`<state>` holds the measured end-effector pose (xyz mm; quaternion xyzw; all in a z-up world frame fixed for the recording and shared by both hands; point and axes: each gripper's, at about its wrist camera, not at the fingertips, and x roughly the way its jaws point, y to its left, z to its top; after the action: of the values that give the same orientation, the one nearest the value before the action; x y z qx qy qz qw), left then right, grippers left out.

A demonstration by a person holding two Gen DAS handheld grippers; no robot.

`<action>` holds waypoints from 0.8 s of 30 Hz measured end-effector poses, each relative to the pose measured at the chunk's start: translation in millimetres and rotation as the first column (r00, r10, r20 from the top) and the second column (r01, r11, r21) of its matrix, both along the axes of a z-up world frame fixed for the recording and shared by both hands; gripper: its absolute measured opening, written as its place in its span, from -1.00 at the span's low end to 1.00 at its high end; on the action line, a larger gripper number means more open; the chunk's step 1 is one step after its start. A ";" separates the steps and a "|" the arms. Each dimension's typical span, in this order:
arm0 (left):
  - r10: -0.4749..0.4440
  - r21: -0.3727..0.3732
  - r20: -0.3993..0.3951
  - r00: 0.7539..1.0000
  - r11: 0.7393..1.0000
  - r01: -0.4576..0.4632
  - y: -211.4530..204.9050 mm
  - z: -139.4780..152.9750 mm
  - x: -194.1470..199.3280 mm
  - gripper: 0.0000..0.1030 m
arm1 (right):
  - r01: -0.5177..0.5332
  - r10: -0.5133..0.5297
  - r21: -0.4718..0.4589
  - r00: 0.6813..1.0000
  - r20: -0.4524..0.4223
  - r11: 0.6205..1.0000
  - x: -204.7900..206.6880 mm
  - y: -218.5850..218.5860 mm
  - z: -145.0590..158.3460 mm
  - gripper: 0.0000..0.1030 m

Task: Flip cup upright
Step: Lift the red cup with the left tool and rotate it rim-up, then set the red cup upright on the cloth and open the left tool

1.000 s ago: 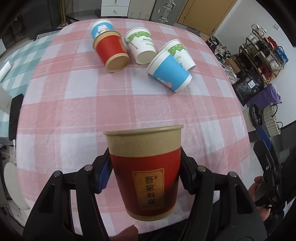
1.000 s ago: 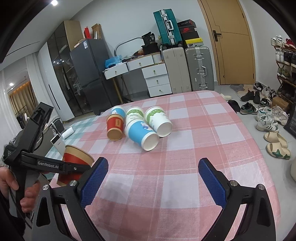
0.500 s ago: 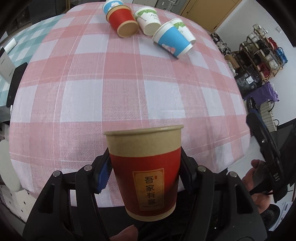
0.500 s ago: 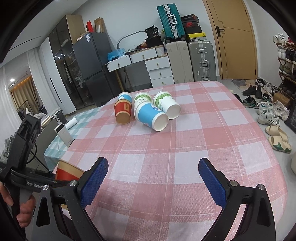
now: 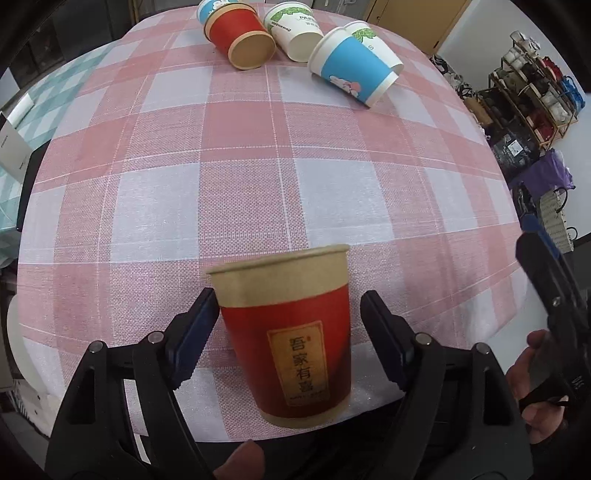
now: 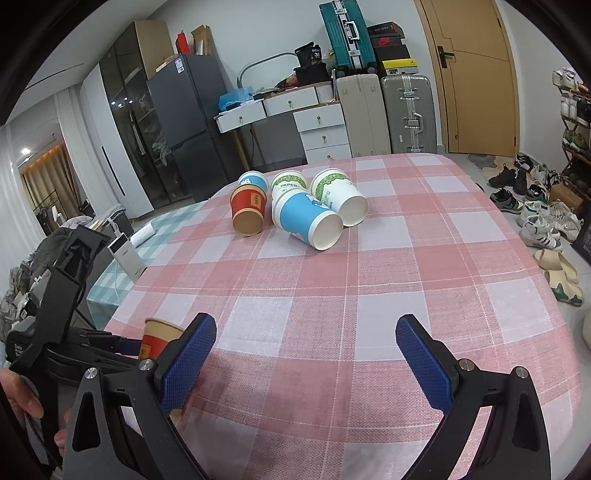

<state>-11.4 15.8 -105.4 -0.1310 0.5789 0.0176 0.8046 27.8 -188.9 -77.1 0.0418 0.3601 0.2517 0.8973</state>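
A red paper cup with a brown rim stands upright on the pink checked tablecloth near its front edge. My left gripper is open around it, with a gap between each pad and the cup wall. The cup also shows in the right wrist view, partly hidden behind my right finger. My right gripper is open and empty above the near side of the table. Several cups lie on their sides at the far end: a red one, a blue one and white ones.
A white power bank stands on the teal cloth at the table's left. A shoe rack and bags are on the floor to the right. Suitcases, drawers and a fridge line the far wall.
My left gripper lowered the red cup onto the tablecloth near the front edge and opened, letting it go. The right gripper stayed open and barely moved.
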 end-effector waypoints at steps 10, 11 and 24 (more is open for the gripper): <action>0.054 0.012 0.133 0.990 0.998 -0.056 21.1 42.9 -17.8 0.62 | -0.039 0.039 0.005 0.999 -0.008 0.999 -3.7 10.6 5.1 0.94; 0.064 0.021 0.151 0.987 0.997 -0.068 24.2 47.2 -21.3 0.64 | -0.049 0.049 0.007 0.999 -0.010 0.999 -4.1 13.1 5.9 0.94; 0.231 0.058 0.351 0.908 0.962 -0.267 63.8 77.6 -78.9 0.98 | -0.159 0.160 0.039 0.987 -0.021 0.987 -9.8 38.4 22.7 0.94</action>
<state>-90.3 79.6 -27.8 -0.1626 0.4078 0.1274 0.8894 18.0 -150.4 -54.4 0.0328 0.3681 0.3288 0.8691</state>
